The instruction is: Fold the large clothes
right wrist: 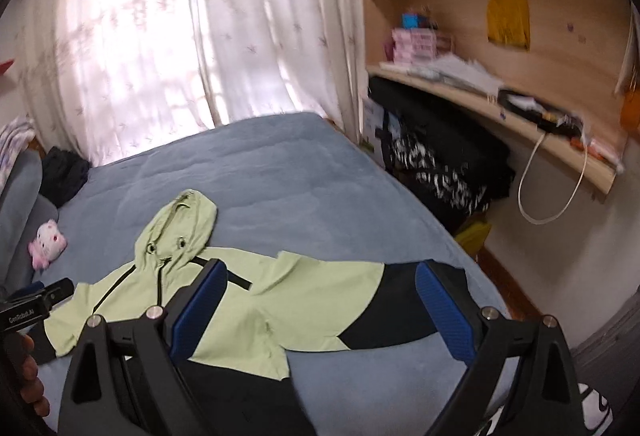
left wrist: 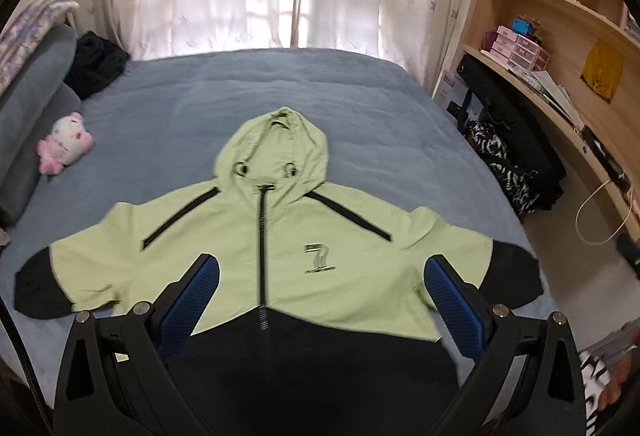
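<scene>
Green-and-black hooded jacket [left wrist: 280,236] flat, face up on bed [left wrist: 360,116], sleeves spread. My left fingers [left wrist: 320,276] wide, empty; right fingers [right wrist: 320,284] wide above sleeve.

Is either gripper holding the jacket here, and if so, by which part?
Nothing is held. The left gripper and right gripper are both open above the jacket, which lies flat.

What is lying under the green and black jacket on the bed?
The jacket lies flat, front up, directly on the blue bed cover. Nothing shows from beneath it; whatever its fabric covers cannot be seen.
</scene>
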The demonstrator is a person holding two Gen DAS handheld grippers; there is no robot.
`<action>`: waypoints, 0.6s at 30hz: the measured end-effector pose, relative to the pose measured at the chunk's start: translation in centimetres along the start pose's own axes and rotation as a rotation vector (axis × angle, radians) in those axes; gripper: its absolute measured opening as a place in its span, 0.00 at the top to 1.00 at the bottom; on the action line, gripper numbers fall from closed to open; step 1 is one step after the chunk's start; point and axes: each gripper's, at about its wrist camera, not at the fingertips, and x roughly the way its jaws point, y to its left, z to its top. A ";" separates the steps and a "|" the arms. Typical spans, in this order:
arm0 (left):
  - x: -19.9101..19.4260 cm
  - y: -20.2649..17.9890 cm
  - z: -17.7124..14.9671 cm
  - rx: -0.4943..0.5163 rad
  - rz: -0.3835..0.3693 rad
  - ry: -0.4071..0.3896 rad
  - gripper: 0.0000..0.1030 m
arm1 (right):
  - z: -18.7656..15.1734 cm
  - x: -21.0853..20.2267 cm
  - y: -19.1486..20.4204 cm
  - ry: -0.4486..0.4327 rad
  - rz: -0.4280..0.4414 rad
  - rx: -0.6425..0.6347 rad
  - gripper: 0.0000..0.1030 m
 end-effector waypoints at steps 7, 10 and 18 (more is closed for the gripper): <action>8.5 -3.6 0.2 0.063 0.000 -0.004 0.01 | 0.5 8.7 -7.5 0.152 -0.100 0.126 0.12; 13.0 -5.3 -1.2 0.104 0.034 0.037 0.01 | -0.3 12.0 -10.9 0.229 -0.130 0.217 0.13; 21.3 -8.5 -4.5 0.125 0.129 0.056 0.01 | -6.5 22.5 -20.5 0.528 -0.269 0.465 0.22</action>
